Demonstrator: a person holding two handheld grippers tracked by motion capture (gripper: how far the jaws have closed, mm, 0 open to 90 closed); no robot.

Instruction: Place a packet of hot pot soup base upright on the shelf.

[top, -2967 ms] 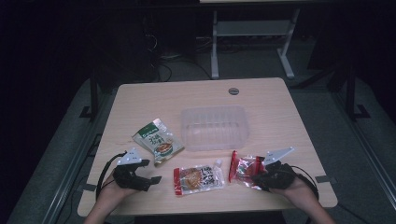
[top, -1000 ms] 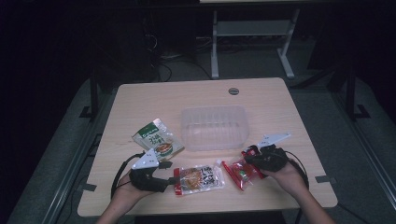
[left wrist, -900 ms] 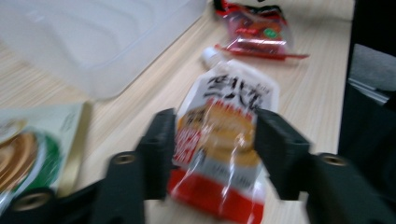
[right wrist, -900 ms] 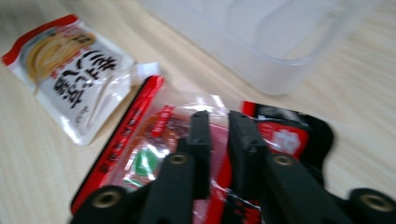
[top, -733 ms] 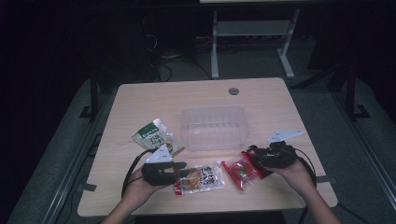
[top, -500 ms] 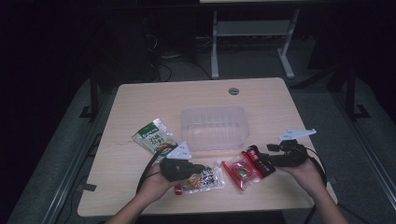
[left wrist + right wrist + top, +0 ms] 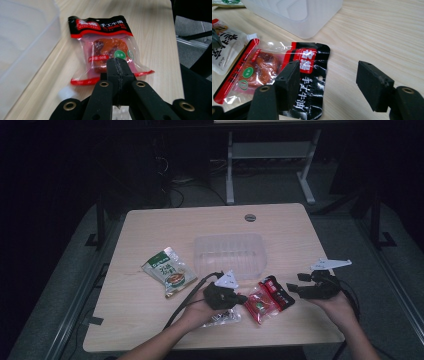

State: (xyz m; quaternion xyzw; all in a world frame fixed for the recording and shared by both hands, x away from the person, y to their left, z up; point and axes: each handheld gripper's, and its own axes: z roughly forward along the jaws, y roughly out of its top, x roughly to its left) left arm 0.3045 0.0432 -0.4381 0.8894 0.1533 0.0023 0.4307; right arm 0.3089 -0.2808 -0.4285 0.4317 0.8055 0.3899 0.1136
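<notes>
High view, read from left to right: a green snack packet [image 7: 169, 274] lies flat on the wooden table [image 7: 150, 227], well apart from the near edge; beside it to the right stands a clear plastic tray [image 7: 229, 253], empty as far as I can tell. Just in front of the tray the left gripper [image 7: 239, 298] has its jaws clenched together with nothing between them, the tips at the near end of the red-and-black snack pouch [image 7: 269, 298]; a pale packet [image 7: 222, 318] lies partly hidden under that hand. In the left gripper view the shut tips sit over the pouch's clear window, though contact is hard to judge. Further right, the right gripper [image 7: 294, 289] has just been opening its jaws, and they stand released, one pad over the pouch's black header and the other over bare wood. To do this hand-over step well, I judge the left should part its jaws, take the pouch by a sealed border rather than the bulging middle, and lift before swinging toward the tray. Room is good: bare table lies to the right and behind, but the tray wall is close, so the pouch must clear its rim.
</notes>
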